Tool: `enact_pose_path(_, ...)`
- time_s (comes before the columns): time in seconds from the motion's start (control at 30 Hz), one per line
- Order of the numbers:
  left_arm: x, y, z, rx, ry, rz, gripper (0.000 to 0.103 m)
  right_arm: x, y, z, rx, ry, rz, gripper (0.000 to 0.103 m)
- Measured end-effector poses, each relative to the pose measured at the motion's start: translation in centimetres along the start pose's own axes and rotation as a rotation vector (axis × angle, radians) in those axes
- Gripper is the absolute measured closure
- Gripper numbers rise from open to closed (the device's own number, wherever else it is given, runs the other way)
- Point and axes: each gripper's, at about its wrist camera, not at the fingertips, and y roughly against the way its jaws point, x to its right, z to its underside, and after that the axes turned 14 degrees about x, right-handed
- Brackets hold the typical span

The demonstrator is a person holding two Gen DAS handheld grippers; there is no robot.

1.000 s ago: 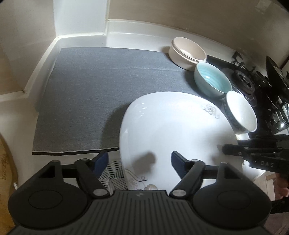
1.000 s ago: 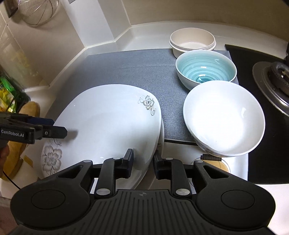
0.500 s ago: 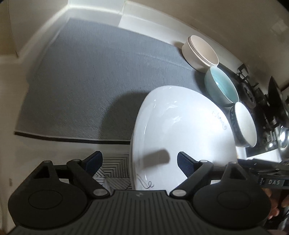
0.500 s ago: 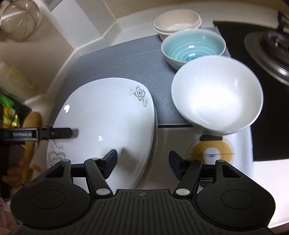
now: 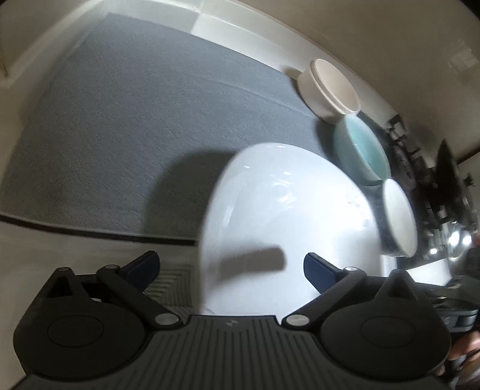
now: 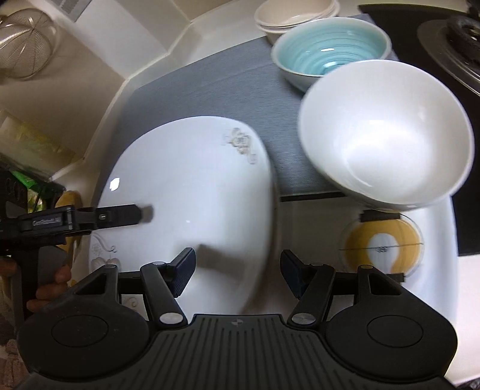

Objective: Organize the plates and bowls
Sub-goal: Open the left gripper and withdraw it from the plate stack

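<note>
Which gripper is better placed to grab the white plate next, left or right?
Right, probably. The right gripper straddles the white plate's near edge; the left gripper's open jaws also span its edge, but far wider than a thin rim needs.

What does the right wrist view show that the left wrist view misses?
Only the right wrist view: the wire strainer at upper left, the round yellow coaster below the white bowl, and the plate's flower print.

Only the left wrist view: the wide bare stretch of the grey mat and the striped pad beside the plate.

Both: the white plate, white bowl, teal bowl, stacked cream bowls and the stove.
</note>
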Motion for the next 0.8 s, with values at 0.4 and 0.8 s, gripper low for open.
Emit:
enact_pose_path(0.4, -1.1, 0.1, -0.3, -0.032, 0.090, 0.077, 0.019, 0.0, -0.9, -0.9, -0.031, -0.004, -0.011, 0.040)
enact_pose_path(0.8, -5.3, 2.1, -2.2, 0.056, 0.154, -0.065, 0.019, -3.8, -4.6, -2.4, -0.115, 0.061, -0.081, 0.040)
